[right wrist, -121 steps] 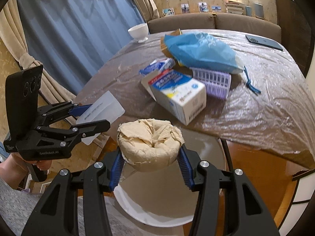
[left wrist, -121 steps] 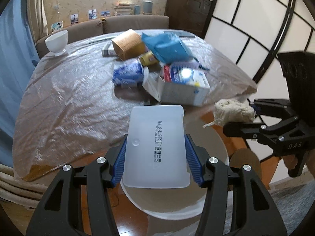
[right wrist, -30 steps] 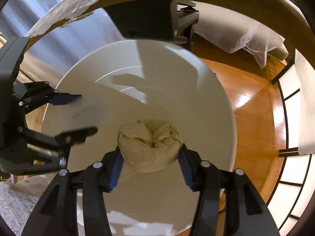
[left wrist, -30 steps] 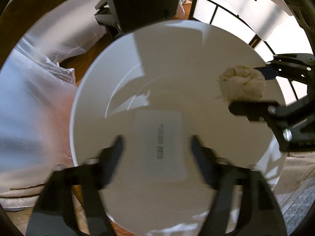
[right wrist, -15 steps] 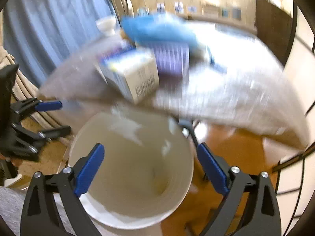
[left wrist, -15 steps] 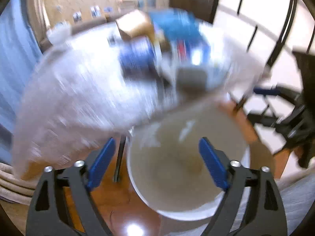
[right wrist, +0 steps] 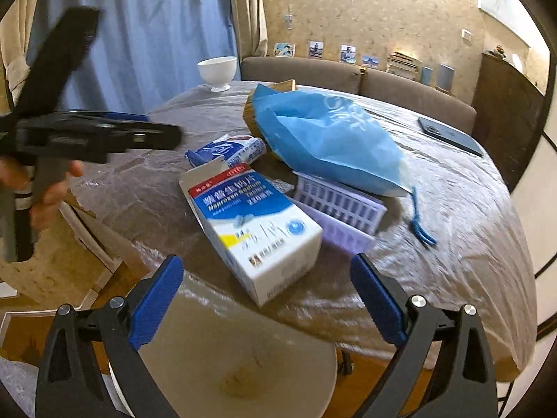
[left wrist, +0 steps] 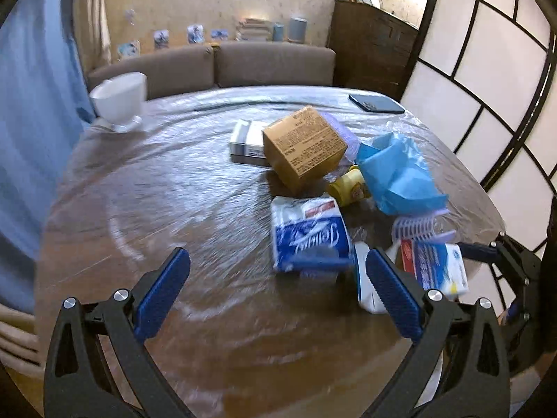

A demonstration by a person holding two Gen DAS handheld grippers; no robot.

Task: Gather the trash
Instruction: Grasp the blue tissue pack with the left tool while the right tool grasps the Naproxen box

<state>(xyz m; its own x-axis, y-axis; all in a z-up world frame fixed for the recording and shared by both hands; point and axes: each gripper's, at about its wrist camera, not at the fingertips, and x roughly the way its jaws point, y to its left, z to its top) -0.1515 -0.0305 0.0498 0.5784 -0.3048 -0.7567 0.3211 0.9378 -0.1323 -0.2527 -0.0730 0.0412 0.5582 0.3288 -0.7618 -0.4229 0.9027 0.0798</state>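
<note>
On the plastic-covered table (left wrist: 167, 188), trash pile at 1 o'clock from the left gripper (left wrist: 278, 289): blue-and-white packet (left wrist: 308, 233), brown box (left wrist: 304, 146), blue bag (left wrist: 397, 174), yellow item (left wrist: 348, 188). Left gripper: jaws just opening, now wide, nothing between the pads, touching nothing. Right gripper (right wrist: 266, 299): jaws spread wide, having eased in slightly just now, empty; medicine carton (right wrist: 257, 223) lies at 12 o'clock just beyond its tips, lilac tray (right wrist: 339, 209) and blue bag at 1 o'clock. White bin (right wrist: 236, 365) at 6 o'clock, below the table edge, a pale lump inside. White bowl (left wrist: 120, 99) at 10 o'clock, far rim. Phone (left wrist: 376, 103) at 1 o'clock, far edge.
</note>
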